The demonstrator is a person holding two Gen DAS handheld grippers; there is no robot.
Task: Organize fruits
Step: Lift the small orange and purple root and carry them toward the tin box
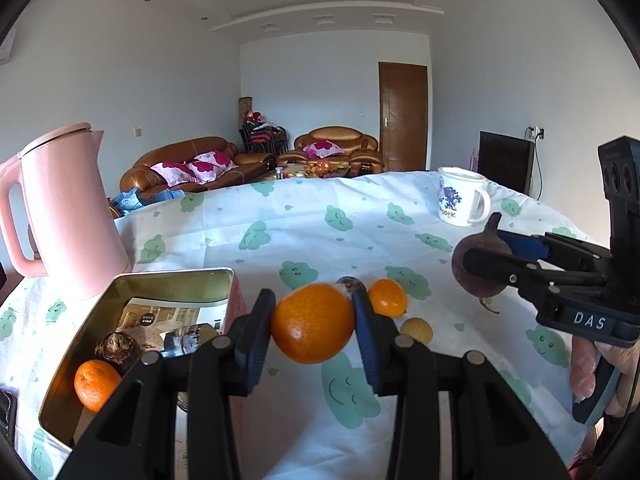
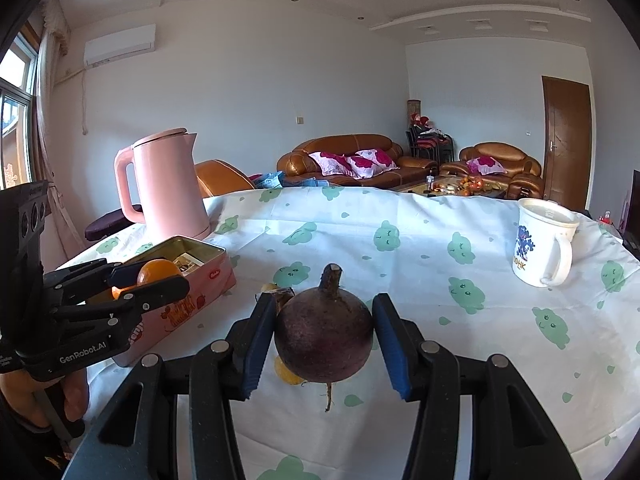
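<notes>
My left gripper is shut on an orange and holds it above the table, right of the pink tin box. The tin holds another orange and a dark bulb-like fruit. My right gripper is shut on a dark purple round fruit with a stem, lifted above the cloth; it also shows in the left wrist view. On the cloth lie a small orange, a small yellow fruit and a dark fruit.
A pink kettle stands behind the tin at the left. A white mug stands at the far right of the table. The table carries a white cloth with green prints. Sofas and a door lie beyond.
</notes>
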